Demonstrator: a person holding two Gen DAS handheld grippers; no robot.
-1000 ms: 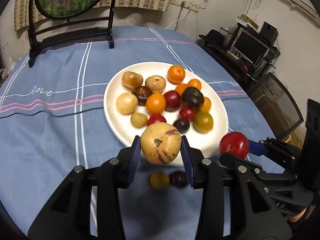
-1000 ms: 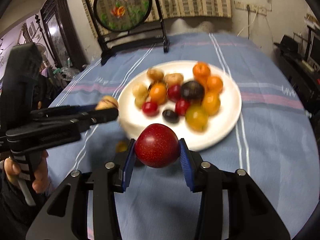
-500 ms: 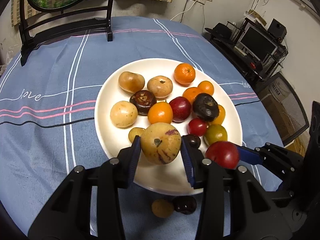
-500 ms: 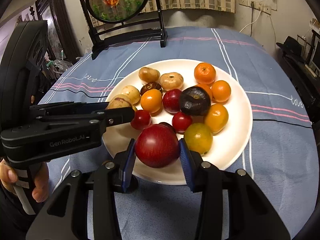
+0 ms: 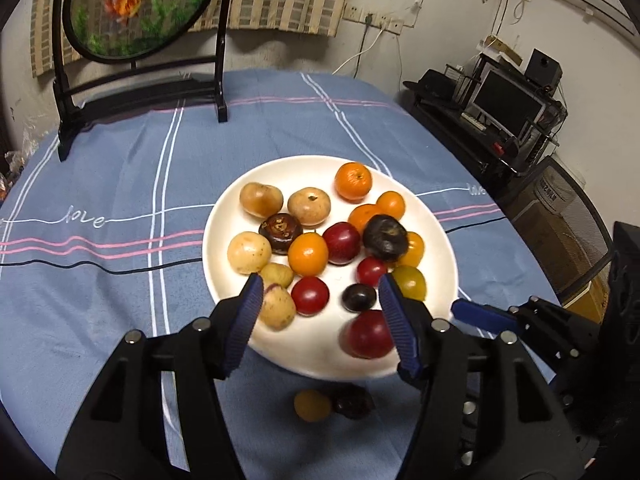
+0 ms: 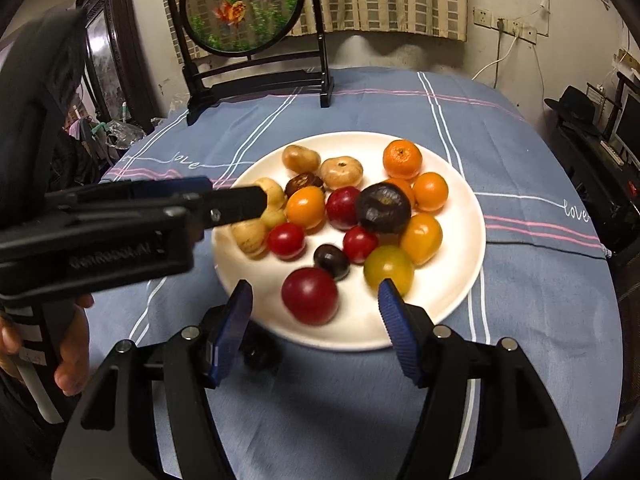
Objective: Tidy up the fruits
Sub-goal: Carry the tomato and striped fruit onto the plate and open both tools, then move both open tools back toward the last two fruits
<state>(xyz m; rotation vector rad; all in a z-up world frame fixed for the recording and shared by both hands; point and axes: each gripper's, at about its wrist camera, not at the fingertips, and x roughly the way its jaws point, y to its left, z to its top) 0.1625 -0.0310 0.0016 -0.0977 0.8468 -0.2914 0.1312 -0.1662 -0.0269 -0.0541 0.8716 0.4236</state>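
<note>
White plate (image 5: pixel 436 216) on blue striped tablecloth (image 5: pixel 120 184).

Plate (image 5: pixel 440 344) crowded with fruit; near rim bare. Counter (image 5: pixel 100 300) left open; framed screen (image 5: pixel 140 12) blocks far edge.

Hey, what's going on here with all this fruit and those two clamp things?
A person is gathering fruit onto a white plate with two handheld grippers. Both jaws have just been opening: the left gripper has let go of a tan speckled fruit, the right gripper a red plum, and both now lie on the plate. A yellow fruit and a dark fruit are off it on the tablecloth.
</note>
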